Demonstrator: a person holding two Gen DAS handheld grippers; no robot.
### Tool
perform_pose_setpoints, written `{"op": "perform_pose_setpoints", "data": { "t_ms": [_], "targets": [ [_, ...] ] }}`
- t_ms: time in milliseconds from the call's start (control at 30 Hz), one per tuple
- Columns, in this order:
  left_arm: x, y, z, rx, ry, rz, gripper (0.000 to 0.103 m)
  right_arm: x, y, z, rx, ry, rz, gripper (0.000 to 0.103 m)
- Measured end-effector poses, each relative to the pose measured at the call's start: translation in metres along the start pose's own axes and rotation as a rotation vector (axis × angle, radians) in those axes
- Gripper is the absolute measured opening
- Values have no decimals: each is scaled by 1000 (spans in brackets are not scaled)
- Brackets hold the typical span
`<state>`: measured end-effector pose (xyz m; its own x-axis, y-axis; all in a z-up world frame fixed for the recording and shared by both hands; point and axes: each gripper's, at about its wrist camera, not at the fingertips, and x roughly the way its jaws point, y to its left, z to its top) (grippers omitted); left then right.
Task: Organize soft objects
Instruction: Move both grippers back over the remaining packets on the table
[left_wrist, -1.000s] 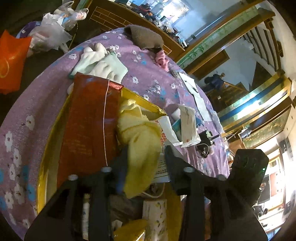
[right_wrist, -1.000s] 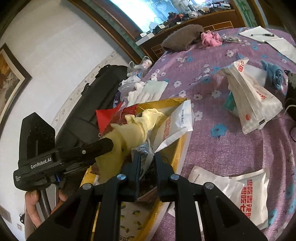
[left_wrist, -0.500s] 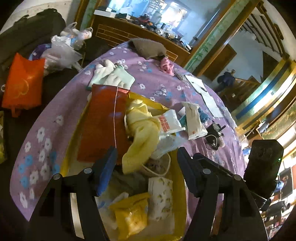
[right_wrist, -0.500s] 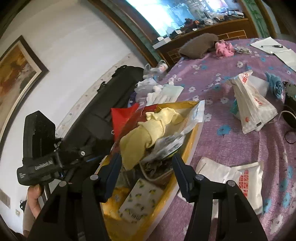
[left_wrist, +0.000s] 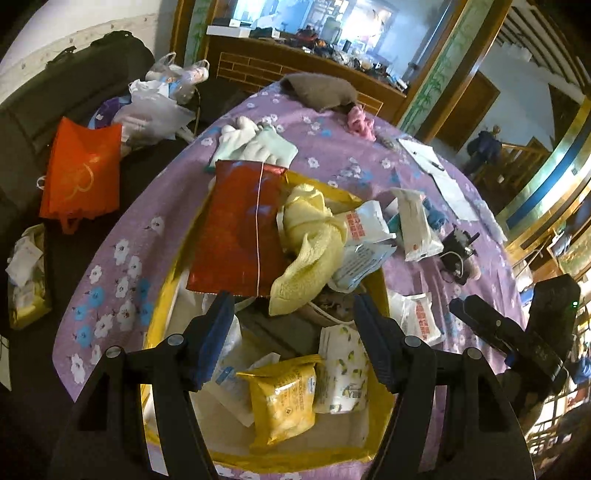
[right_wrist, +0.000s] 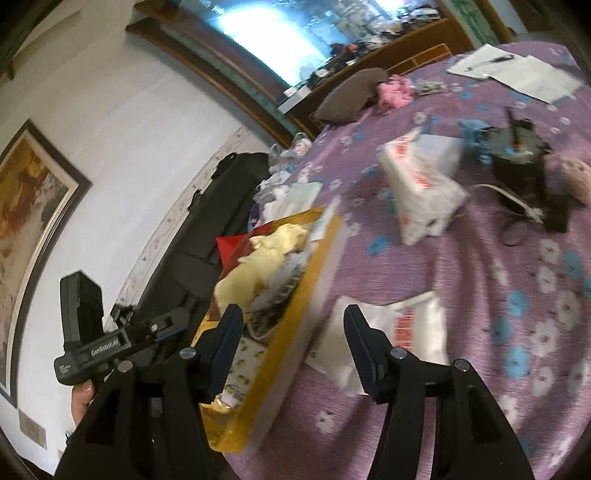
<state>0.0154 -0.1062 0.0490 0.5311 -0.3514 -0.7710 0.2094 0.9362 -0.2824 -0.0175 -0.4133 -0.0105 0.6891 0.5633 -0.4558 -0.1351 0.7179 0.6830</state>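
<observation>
Rumpled yellow towel (left_wrist: 314, 236) in glossy gold box (left_wrist: 162, 295)

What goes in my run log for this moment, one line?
left gripper: open, empty | right gripper: open, empty | yellow cloth: in gold box

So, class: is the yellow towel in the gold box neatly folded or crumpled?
Crumpled. The yellow towel lies bunched and twisted, draped over packets in the gold box, one end trailing down; no flat folds show.

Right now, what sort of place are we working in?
Probably a lived-in home room: a table under a purple flowered cloth, a framed picture on the wall, a wooden cabinet crowded with odds and ends.
</observation>
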Motion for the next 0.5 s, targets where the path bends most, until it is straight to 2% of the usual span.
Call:
{"op": "perform_pose_setpoints", "data": {
  "t_ms": [67, 167, 267, 333, 400, 500],
  "targets": [
    [-3, -1, 1, -1, 9, 3, 68, -5, -8, 1, 23, -6, -4, 57],
    [-14, -7, 1, -13, -42, -19, 68, -11, -15, 3, 36, -20, -12, 57],
    [-23, -21, -1, 2, -92, -73, 68, -14, -21, 5, 54, -26, -10, 57],
    [-23, -35, -3, 19, -97, -128, 68, -17, -23, 7, 49, -31, -19, 57],
    [-17, -50, -6, 51, -61, -189, 68, -20, -28, 9, 53, -34, -27, 57],
    [4, -76, -12, 111, 41, -283, 68, -27, -35, 13, 53, -41, -37, 57]
  ]
}}
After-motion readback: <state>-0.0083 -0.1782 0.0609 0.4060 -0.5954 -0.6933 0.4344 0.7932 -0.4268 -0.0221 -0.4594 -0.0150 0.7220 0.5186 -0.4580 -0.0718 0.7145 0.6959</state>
